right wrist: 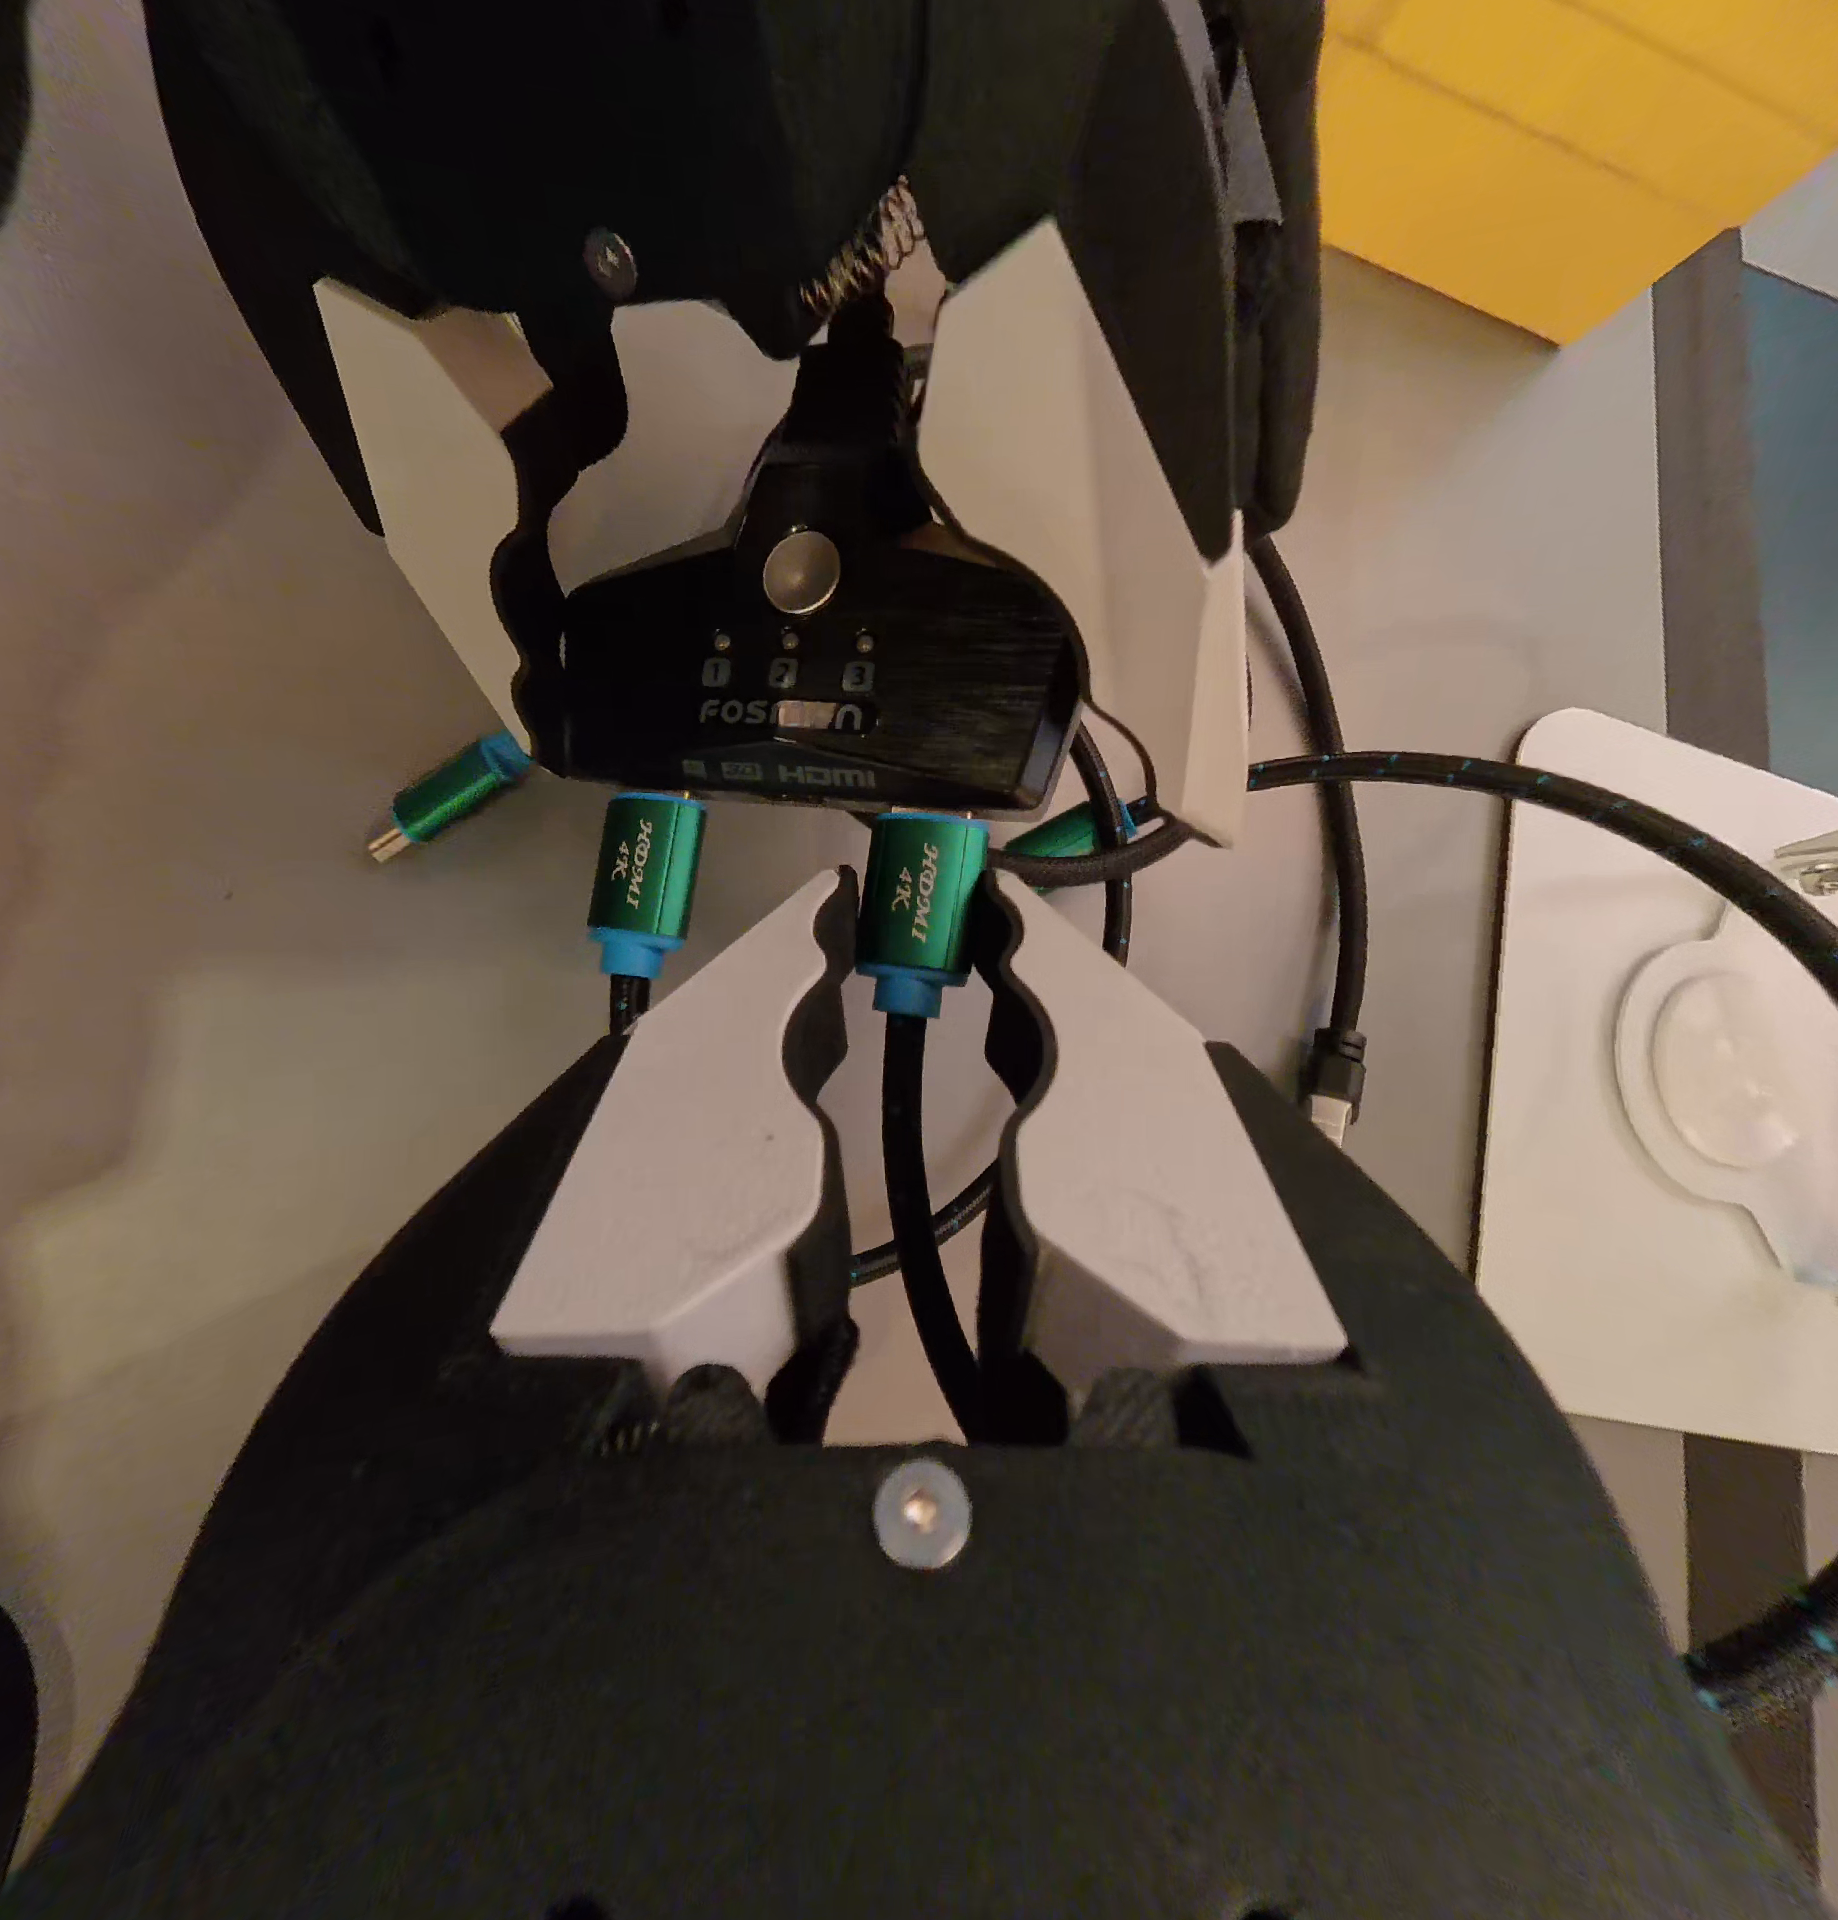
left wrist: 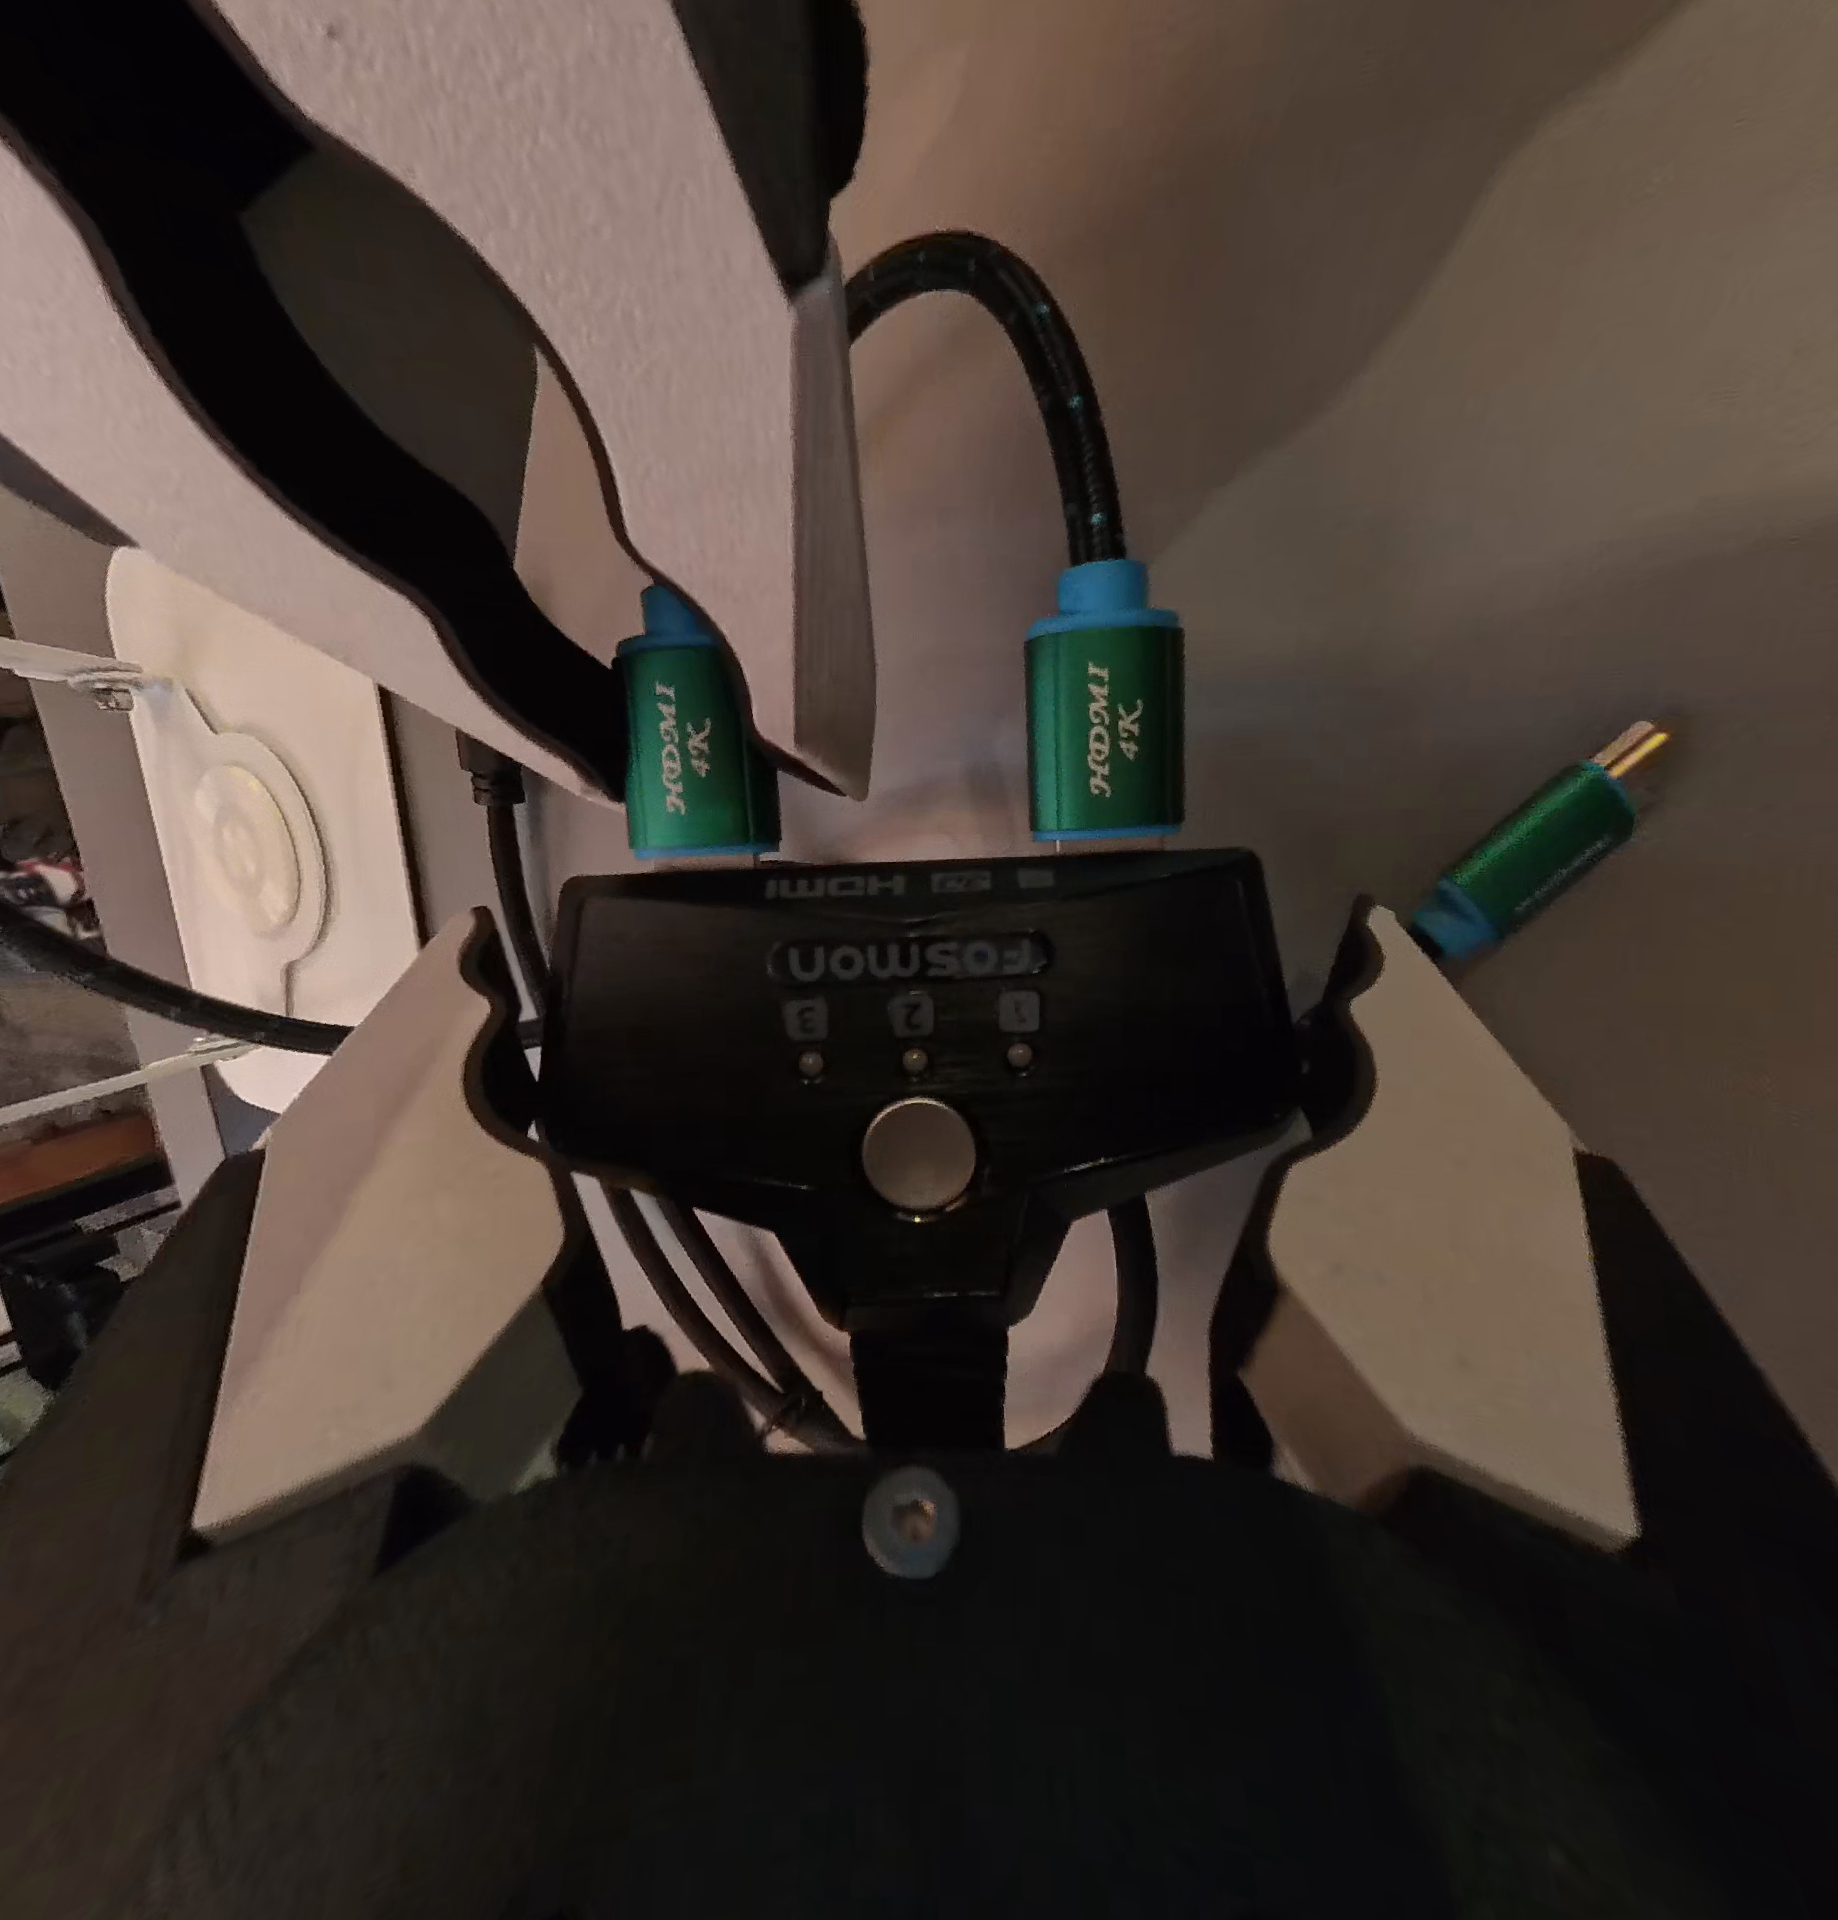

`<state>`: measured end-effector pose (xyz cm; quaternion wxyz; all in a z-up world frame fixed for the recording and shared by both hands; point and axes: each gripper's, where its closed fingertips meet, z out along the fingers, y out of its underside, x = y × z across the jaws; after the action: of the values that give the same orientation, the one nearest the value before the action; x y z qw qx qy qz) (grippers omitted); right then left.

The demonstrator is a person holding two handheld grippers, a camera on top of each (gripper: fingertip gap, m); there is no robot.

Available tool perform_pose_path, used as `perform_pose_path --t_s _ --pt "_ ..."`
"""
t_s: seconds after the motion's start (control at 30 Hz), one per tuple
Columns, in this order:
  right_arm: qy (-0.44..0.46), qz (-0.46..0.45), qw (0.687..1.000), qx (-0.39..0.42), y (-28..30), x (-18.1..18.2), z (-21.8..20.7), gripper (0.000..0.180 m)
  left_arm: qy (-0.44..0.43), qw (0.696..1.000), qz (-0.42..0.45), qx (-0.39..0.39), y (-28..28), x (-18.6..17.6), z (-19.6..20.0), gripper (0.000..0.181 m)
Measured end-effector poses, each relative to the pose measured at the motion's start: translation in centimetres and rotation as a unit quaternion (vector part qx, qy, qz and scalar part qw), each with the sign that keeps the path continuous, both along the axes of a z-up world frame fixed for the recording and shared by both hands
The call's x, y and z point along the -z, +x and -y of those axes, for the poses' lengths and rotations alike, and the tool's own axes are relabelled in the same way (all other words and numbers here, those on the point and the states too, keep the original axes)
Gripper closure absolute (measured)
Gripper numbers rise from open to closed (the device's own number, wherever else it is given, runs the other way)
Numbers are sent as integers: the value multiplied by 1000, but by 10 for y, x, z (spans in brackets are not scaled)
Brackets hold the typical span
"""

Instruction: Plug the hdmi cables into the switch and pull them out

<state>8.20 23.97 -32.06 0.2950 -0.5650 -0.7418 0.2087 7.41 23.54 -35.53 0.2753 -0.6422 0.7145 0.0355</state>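
Observation:
The black HDMI switch (left wrist: 915, 1039) is clamped by its two sides in my left gripper (left wrist: 920, 935), just above the pale table. Two green HDMI plugs sit in its ports: one on the right (left wrist: 1102, 727) stands free, one on the left (left wrist: 702, 748) is held between the fingers of my right gripper (left wrist: 723, 790). In the right wrist view my right gripper (right wrist: 915, 883) is shut on that plug (right wrist: 920, 904). Beyond it are the switch (right wrist: 811, 675), my left gripper (right wrist: 873, 769) and the other plugged-in plug (right wrist: 645, 873). A third green plug (left wrist: 1517, 842) lies loose on the table.
A white plate with a round boss (right wrist: 1673, 1039) lies on the table right of the switch, with braided black cables (right wrist: 1621, 831) looping over it. A black cable end (right wrist: 1330, 1070) and another green plug (right wrist: 1071, 831) lie nearby. A yellow object (right wrist: 1569, 135) sits far right. My left and right fingertips are right by each other.

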Motion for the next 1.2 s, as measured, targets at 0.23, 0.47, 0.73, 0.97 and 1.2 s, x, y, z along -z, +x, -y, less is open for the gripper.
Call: perform_pose_path --t_s 0.23,0.47,0.73,0.97,1.2 --pt "-32 -5 999 3 0 -1 -2 160 33 999 -29 -11 -14 -1 -1 22" --pt "-40 -4 999 0 -3 -6 4 160 37 999 -30 -10 -3 -4 -4 22" --pt "-33 8 999 8 -4 -5 2 160 33 996 -84 -15 -11 10 -9 23" --pt "-18 -3 1000 2 -5 -6 0 159 -22 997 -77 -21 -11 10 -2 24" --pt "26 -42 999 13 -10 -19 -12 155 -140 989 -34 -43 -8 9 8 25"
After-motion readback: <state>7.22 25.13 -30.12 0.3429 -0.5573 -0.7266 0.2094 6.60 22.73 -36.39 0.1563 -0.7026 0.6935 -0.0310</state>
